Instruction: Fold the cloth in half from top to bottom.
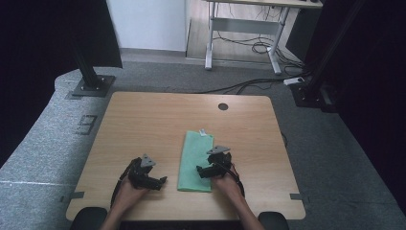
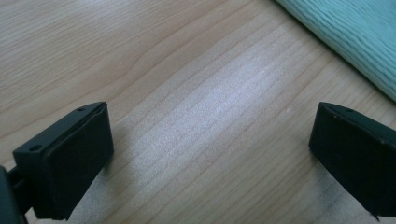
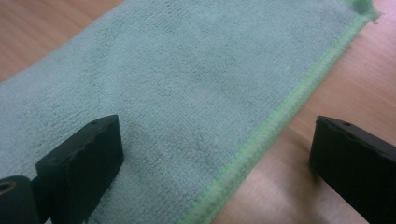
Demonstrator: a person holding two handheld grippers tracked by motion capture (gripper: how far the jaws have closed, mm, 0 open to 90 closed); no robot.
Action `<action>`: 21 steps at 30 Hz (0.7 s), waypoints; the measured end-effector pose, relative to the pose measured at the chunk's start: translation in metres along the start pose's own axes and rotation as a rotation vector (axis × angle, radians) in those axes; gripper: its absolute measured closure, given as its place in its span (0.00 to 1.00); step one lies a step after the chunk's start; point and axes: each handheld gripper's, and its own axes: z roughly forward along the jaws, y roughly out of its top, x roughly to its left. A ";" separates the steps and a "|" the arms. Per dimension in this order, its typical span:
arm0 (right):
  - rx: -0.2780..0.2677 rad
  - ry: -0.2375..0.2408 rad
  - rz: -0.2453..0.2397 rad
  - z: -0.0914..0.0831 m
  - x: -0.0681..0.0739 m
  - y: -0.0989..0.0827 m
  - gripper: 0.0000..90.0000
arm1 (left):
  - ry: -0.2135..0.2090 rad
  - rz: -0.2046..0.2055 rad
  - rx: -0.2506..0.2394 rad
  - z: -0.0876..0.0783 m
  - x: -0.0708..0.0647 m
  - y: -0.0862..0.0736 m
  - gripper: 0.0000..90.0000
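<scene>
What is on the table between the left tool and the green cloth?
Nothing: bare wood separates the left tool from the green cloth, as the high view and the left gripper view show.

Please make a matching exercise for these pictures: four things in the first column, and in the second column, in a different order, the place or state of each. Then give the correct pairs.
Column one:
1. green cloth
2. left gripper
3. right gripper
4. white tag

Column two:
a. open, over bare wood beside the cloth
b. at the far end of the cloth
c. open, one jaw over the cloth, the other over the wood past its stitched edge
d. folded into a long strip on the wooden table

Pairs: 1-d, 2-a, 3-c, 4-b
</scene>
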 end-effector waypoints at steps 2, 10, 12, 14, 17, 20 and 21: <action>0.000 0.004 -0.005 -0.003 0.003 -0.003 0.03 | -0.006 -0.004 -0.008 0.001 -0.001 0.002 0.00; -0.008 0.021 -0.022 -0.015 0.014 -0.016 0.04 | -0.037 0.005 -0.069 0.006 -0.009 0.029 0.00; -0.011 0.020 -0.021 -0.017 0.017 -0.018 0.04 | -0.051 0.011 -0.078 0.009 -0.013 0.037 0.00; -0.010 0.023 -0.024 -0.019 0.019 -0.020 0.04 | -0.061 0.021 -0.078 0.014 -0.016 0.044 0.00; -0.011 0.026 -0.027 -0.021 0.021 -0.023 0.04 | -0.085 0.030 -0.061 0.022 -0.024 0.050 0.00; -0.013 0.025 -0.025 -0.024 0.024 -0.026 0.04 | -0.071 0.050 -0.027 0.029 -0.029 0.048 0.00; -0.015 0.027 -0.028 -0.025 0.025 -0.026 0.04 | -0.064 0.050 -0.018 0.030 -0.029 0.047 0.00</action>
